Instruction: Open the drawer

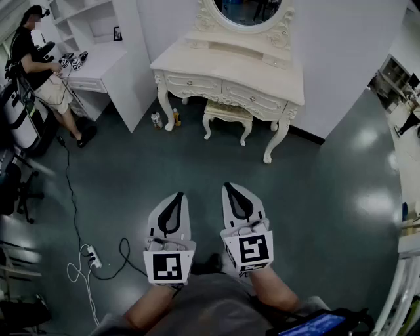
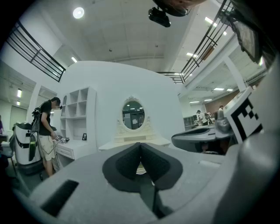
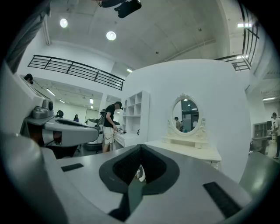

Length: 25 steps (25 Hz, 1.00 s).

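Far left of the cream counter, a person stands at a white counter with shelves above it. On the floor, left of and nearer than the cream counter, lie a power strip and its looped cable. Two small bottles stand just beside the cream counter's left front leg.

The left tool is held level, well short of the cream counter and pointing toward it. Its jaws are clenched together with nothing between them, as the left gripper view shows.

The cream counter carries an oval mirror. In its front sit the left drawer and the right drawer, both pushed in; which one the task means I cannot tell. A stool stands tucked under it.

The right tool is level beside the left one, equally far from the cream counter – clenched too, and empty.
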### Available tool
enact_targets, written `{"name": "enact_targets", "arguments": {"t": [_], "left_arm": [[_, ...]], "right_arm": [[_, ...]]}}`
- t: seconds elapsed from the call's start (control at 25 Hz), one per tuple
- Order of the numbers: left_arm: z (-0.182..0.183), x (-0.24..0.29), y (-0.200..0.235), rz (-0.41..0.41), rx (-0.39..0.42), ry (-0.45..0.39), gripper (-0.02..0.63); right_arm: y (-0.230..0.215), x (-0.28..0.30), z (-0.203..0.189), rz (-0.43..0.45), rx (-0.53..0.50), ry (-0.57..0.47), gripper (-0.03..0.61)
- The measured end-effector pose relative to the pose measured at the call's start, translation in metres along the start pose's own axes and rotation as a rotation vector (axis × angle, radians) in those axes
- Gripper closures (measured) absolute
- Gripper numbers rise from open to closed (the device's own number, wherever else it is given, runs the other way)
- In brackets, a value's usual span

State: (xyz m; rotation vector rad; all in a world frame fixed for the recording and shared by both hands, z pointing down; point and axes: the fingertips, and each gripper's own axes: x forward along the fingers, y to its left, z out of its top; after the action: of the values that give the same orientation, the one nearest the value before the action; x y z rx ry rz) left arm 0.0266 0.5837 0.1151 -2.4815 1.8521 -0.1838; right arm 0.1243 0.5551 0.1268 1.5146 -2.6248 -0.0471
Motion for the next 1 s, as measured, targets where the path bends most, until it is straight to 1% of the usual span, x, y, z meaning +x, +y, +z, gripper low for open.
{"name": "enact_targets", "arguments": {"t": [0.16,0.36,0.52,0.76,0.88,1.0], "left_arm": [[0.000,0.003,-0.001,0.010,-0.004,-0.005,0.598],[-0.010,0.003,-0.001,0.011,-0.006,0.026,0.598],[-0.022,0.013,0.006,0.023,-0.024,0.045,0.598],[-0.036,0.050,0.022,0.015,-0.031,0.061,0.598],[-0.045,0.077,0.033,0.007,-0.036,0.076,0.598],[-0.053,0.108,0.050,-0.003,-0.040,0.096,0.598]], "right_arm": [[-0.004,0.000,-0.004,0.002,-0.001,0.000,0.566],[0.001,0.006,-0.010,0.034,0.051,-0.001,0.565],[0.000,0.015,-0.022,0.038,0.037,0.024,0.565],[-0.017,0.046,-0.035,0.018,0.043,0.049,0.565],[-0.026,0.073,-0.044,0.014,0.056,0.064,0.565],[-0.032,0.107,-0.061,0.012,0.077,0.103,0.565]]}}
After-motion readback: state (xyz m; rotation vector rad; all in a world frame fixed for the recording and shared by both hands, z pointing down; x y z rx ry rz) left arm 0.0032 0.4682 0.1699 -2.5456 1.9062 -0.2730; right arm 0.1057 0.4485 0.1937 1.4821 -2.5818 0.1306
